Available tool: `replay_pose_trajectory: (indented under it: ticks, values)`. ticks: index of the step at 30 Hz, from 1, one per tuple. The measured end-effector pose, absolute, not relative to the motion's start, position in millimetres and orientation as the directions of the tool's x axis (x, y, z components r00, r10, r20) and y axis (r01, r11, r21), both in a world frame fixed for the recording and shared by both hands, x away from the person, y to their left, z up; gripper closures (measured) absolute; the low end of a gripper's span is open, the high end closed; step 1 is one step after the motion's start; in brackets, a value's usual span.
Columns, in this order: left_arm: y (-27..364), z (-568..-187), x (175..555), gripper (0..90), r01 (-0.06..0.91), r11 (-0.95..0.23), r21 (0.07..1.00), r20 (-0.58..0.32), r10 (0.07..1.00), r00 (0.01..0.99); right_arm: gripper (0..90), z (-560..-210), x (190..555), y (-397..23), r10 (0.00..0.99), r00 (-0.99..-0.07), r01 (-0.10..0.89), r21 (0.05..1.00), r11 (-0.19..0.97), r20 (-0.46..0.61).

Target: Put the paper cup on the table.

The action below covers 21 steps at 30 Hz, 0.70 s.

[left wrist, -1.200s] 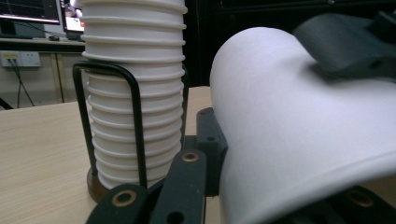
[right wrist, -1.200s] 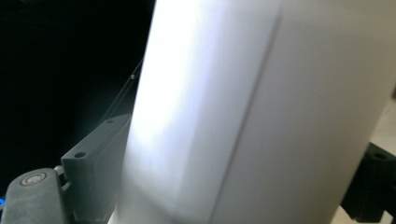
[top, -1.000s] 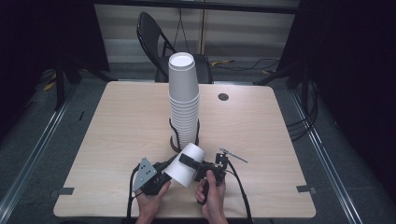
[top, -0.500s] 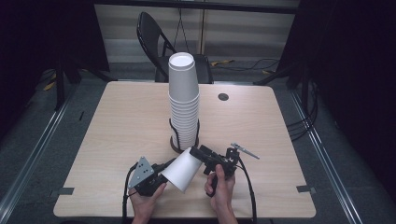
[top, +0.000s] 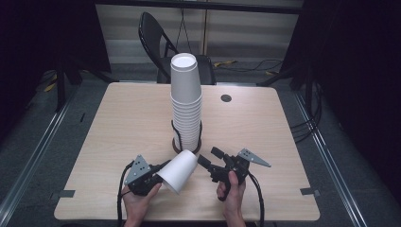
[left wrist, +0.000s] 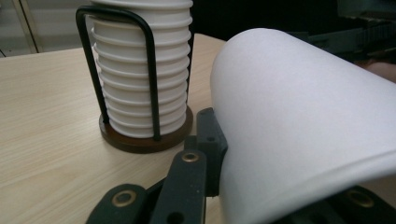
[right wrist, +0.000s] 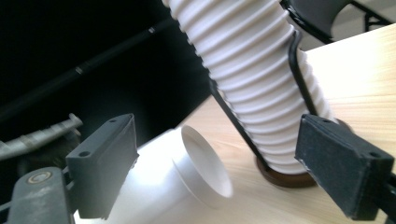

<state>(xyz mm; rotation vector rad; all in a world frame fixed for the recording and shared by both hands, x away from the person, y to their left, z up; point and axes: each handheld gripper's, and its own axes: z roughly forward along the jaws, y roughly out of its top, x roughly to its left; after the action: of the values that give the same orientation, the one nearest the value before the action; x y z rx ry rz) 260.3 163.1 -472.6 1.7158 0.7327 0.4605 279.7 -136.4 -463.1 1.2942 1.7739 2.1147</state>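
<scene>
1. The left tongs (top: 158,176) clamp the single white foam cup (top: 178,170) sideways, low above the pale wooden surface (top: 127,123), base offered rightward
2. The right tongs (top: 210,158) stand wide, apparently ready to take it
3. The tall white cup stack (top: 186,101) sits in its black wire holder (top: 176,135) just behind

Light wood worktop (top: 127,123) on grey floor (top: 42,132); black folding chair (top: 153,35) behind; dark surrounds, cables (top: 307,118) right.

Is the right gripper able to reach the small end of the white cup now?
Probably yes: the right gripper stands open, and the white cup points its base at the jaws with nothing between them.
</scene>
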Motion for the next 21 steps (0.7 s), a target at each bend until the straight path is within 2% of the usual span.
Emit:
replay_pose_trajectory:
  ticks: [3, 13, 16, 18, 21]
  values:
    - [167.2, -469.5, 263.0, 86.5, 0.239, -0.176, 0.955, -0.054, 0.69, 0.722, 13.0, -465.7, 277.3, -134.5, 0.602, -0.643, 0.396, 0.879, -0.267, 0.473]
    - [177.3, -462.7, 269.9, 86.5, 0.315, -0.166, 0.935, -0.108, 0.71, 0.696, 12.7, -471.7, 267.9, -123.6, 0.706, -0.666, 0.263, 0.961, -0.079, 0.24]
    - [179.2, -461.2, 273.5, 86.5, 0.345, -0.165, 0.924, -0.143, 0.689, 0.711, 12.7, -472.3, 264.0, -119.9, 0.73, -0.665, 0.228, 0.974, -0.002, 0.157]
    - [179.2, -459.0, 275.1, 86.5, 0.358, -0.191, 0.914, -0.131, 0.696, 0.706, 12.7, -472.6, 261.6, -117.9, 0.753, -0.653, 0.186, 0.981, 0.057, 0.08]
    - [178.7, -455.5, 276.6, 86.5, 0.362, -0.226, 0.905, -0.111, 0.694, 0.711, 12.6, -473.9, 259.9, -115.4, 0.753, -0.657, 0.174, 0.978, 0.115, 0.028]
